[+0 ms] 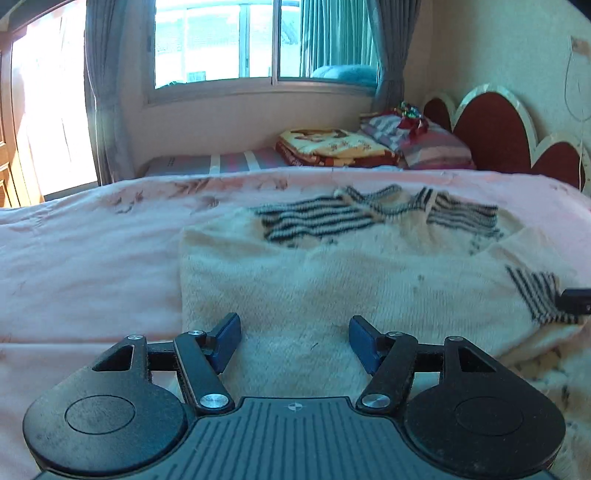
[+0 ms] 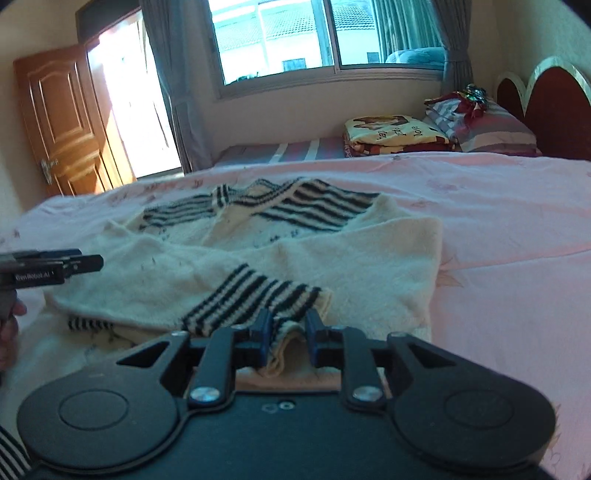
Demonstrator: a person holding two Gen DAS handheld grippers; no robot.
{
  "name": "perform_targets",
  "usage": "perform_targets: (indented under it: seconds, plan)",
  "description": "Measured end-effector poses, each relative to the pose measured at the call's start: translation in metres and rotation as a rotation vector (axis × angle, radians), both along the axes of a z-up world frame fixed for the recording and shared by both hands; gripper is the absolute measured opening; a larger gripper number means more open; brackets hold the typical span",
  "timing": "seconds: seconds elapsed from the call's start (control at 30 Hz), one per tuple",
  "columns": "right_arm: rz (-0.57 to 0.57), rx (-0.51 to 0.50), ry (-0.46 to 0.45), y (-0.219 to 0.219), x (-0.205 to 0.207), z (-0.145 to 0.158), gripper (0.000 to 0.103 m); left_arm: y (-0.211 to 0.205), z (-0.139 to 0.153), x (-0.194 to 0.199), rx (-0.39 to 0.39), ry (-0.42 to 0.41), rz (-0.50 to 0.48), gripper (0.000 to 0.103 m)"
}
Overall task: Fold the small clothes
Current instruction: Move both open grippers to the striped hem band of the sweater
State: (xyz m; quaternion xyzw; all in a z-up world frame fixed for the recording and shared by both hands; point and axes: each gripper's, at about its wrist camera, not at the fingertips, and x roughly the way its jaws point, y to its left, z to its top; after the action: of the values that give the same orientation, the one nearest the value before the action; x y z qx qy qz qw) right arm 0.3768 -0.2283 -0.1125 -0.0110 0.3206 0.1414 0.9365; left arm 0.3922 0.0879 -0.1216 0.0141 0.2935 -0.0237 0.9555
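A cream knit sweater [image 1: 332, 266] with black stripes at the shoulders and cuffs lies flat on a pink bedspread [image 1: 92, 266], its neckline at the far end. In the left wrist view the sweater's left side edge runs straight and near to far, with a broad stretch of bare bedspread to its left and another band beyond the neckline. In the right wrist view its right side edge is likewise straight, with open pink bedspread to the right, out to the bed's side.

One sweater is in view, with two striped cuffs: one sleeve cuff [image 2: 255, 299] lies folded across the body near the hem, and a second striped cuff [image 2: 90, 324] peeks out from under the near left edge. At the far end of the bed lie one folded yellow blanket [image 2: 391, 134] and one striped pillow [image 2: 495, 129], by a red scalloped headboard [image 2: 554, 103]. One window [image 2: 325, 33] and one wooden door [image 2: 62, 122] stand behind.

The left gripper [image 1: 293, 341] hovers over the near hem with its fingers spread wide; nothing lies between them. The right gripper [image 2: 288, 330] has its fingers drawn close together, pinching the end of the folded sleeve cuff, whose fabric bunches between the pads.
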Motion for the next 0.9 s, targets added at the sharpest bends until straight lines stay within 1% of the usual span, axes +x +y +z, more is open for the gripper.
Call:
perform_targets:
  seconds: [0.03,0.1,0.23,0.3,0.37,0.4,0.43,0.47,0.53,0.57,0.63,0.67,0.73,0.8,0.83,0.87,0.9]
  plan:
    - [-0.005,0.025,0.003,-0.005,-0.001,-0.001,0.02,0.001,0.0,-0.003,-0.002,-0.006,0.0,0.066]
    - [-0.015,0.062,0.027,-0.012,0.001,0.001,0.02,0.002,0.004,-0.003,0.003,0.011,0.004,0.067]
    - [-0.016,0.056,0.054,-0.013,0.003,0.005,0.02,0.005,0.004,-0.012,0.022,0.02,0.027,0.067]
    - [-0.008,0.112,0.091,-0.016,0.005,0.007,0.023,0.007,0.003,-0.018,0.017,0.021,0.045,0.067]
    - [-0.007,0.199,0.135,-0.02,0.011,0.004,0.026,0.009,0.002,-0.021,-0.001,0.019,0.064,0.068]
    - [0.006,0.231,0.148,-0.02,0.013,0.003,0.025,0.01,0.002,-0.022,-0.006,0.018,0.073,0.068]
    - [0.039,0.259,0.164,-0.018,0.016,0.001,0.011,0.011,0.001,-0.022,-0.01,0.017,0.08,0.068]
    - [0.047,0.268,0.165,-0.016,0.016,0.0,0.007,0.011,0.001,-0.022,-0.013,0.021,0.087,0.069]
    - [0.048,0.276,0.153,-0.018,0.015,0.001,0.006,0.011,0.002,-0.022,-0.003,0.028,0.099,0.07]
    - [0.048,0.301,0.141,-0.022,0.012,0.006,0.006,0.01,0.004,-0.022,0.009,0.031,0.1,0.07]
    - [0.077,0.318,0.116,-0.029,0.002,0.017,0.006,0.008,0.004,-0.025,0.038,0.034,0.101,0.07]
    - [0.092,0.32,0.114,-0.031,-0.002,0.02,0.006,0.009,0.004,-0.027,0.039,0.036,0.102,0.07]
    - [0.1,0.322,0.128,-0.035,-0.004,0.016,0.006,0.011,0.002,-0.028,0.033,0.036,0.11,0.07]
    - [0.076,0.285,0.162,-0.034,0.003,0.002,0.006,0.01,0.004,-0.028,0.034,0.034,0.123,0.07]
    - [0.068,0.302,0.16,-0.036,0.006,-0.002,0.005,0.007,0.006,-0.029,0.039,0.031,0.129,0.07]
    - [0.053,0.314,0.156,-0.039,0.006,-0.001,0.004,0.003,0.009,-0.031,0.044,0.027,0.124,0.07]
    - [0.033,0.308,0.139,-0.04,0.005,0.003,0.006,-0.002,0.011,-0.033,0.052,0.02,0.115,0.07]
